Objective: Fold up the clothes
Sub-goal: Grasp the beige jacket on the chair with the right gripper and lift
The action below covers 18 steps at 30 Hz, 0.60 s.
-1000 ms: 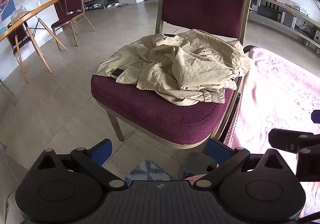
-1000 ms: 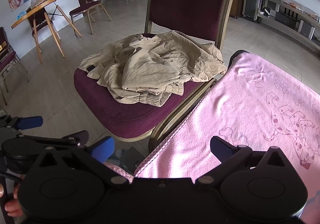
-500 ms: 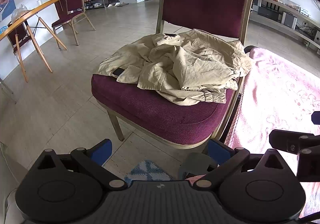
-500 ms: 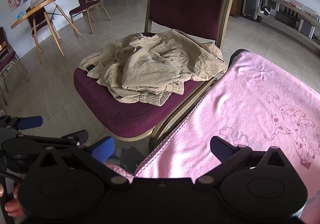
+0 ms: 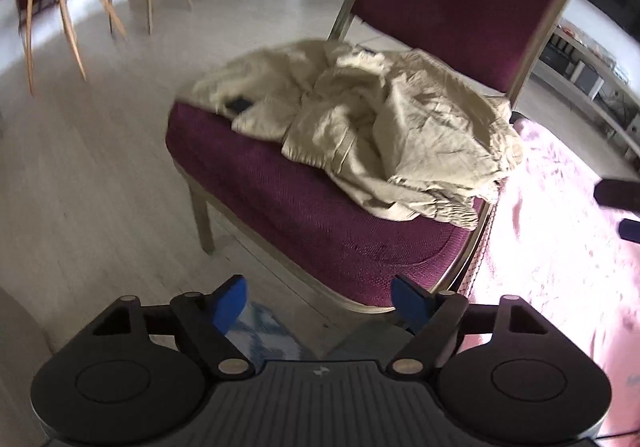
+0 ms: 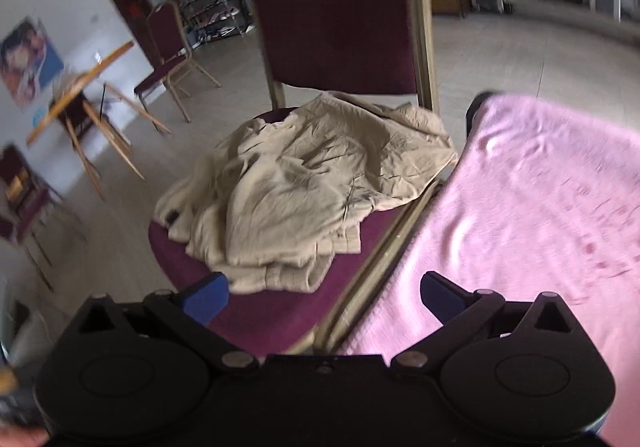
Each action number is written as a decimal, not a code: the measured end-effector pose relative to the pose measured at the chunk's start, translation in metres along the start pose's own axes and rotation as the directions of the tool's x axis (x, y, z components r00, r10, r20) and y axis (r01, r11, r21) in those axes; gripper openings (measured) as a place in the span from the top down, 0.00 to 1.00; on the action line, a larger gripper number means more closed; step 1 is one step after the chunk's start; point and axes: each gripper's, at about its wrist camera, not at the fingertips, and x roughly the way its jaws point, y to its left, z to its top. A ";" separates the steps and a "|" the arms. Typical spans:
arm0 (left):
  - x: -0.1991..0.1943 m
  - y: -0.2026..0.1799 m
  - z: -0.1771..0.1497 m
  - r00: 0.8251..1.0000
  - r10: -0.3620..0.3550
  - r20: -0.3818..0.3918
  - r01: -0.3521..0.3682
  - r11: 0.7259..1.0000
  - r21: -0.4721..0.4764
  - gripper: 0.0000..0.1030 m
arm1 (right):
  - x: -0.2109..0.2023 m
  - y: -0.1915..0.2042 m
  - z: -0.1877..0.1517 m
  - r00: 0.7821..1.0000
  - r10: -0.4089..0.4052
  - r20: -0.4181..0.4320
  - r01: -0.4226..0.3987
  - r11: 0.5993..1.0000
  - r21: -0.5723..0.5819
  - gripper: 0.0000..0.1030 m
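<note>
both tongs wide apart, empty, short of beige garment (image 5: pixel 372 127)

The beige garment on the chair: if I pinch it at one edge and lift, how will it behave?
The beige garment lies crumpled in soft creases on the chair, so it will likely hang limp rather than hold shape. Its layers overlap, so one pinch may drag the whole heap. The thin fabric looks light. Both the left gripper and right gripper are open and clear of it.
</note>
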 end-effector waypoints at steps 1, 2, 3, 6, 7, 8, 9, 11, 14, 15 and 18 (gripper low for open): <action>0.004 0.002 0.001 1.000 -0.006 -0.003 0.006 1.000 -0.009 0.31 | 0.011 -0.005 0.006 1.000 0.009 -0.013 -0.009 1.000 0.021 0.02; 0.008 0.005 0.003 1.000 -0.011 -0.007 0.011 1.000 -0.018 0.31 | 0.023 -0.009 0.011 0.999 0.018 -0.030 -0.017 0.999 0.036 0.08; 0.012 0.007 0.004 1.000 -0.017 -0.010 0.017 0.999 -0.027 0.33 | 0.035 -0.013 0.016 0.998 0.027 -0.049 -0.025 0.998 0.052 0.14; 0.024 0.014 0.008 0.999 -0.035 -0.020 0.033 0.998 -0.055 0.39 | 0.073 -0.027 0.026 0.994 0.052 -0.094 -0.036 0.986 0.161 0.45; 0.029 0.017 0.009 0.999 -0.040 -0.023 0.039 0.997 -0.064 0.41 | 0.085 -0.032 0.028 0.993 0.060 -0.099 -0.038 0.977 0.211 0.45; 0.033 0.019 0.011 0.999 -0.046 -0.026 0.044 0.996 -0.074 0.43 | 0.095 -0.037 0.029 0.993 0.073 -0.097 -0.046 0.966 0.255 0.45; 0.036 0.020 0.012 0.998 -0.047 -0.028 0.045 0.996 -0.078 0.43 | 0.106 -0.041 0.030 0.992 0.086 -0.094 -0.054 0.953 0.298 0.45; 0.043 0.019 0.013 0.998 -0.047 -0.032 0.044 0.995 -0.084 0.43 | 0.128 -0.050 0.031 0.990 0.110 -0.086 -0.069 0.922 0.381 0.39; 0.051 0.021 0.014 0.998 -0.046 -0.037 0.042 0.994 -0.104 0.42 | 0.150 -0.051 0.031 0.994 0.105 -0.042 -0.076 0.899 0.431 0.49; 0.053 0.022 0.014 0.998 -0.047 -0.041 0.042 0.993 -0.110 0.42 | 0.148 -0.047 0.032 0.998 0.069 0.007 -0.066 0.908 0.414 0.57; 0.048 0.023 0.013 0.999 -0.033 -0.038 0.029 0.995 -0.096 0.42 | 0.131 -0.023 0.041 0.994 -0.059 0.096 0.029 0.957 0.289 0.95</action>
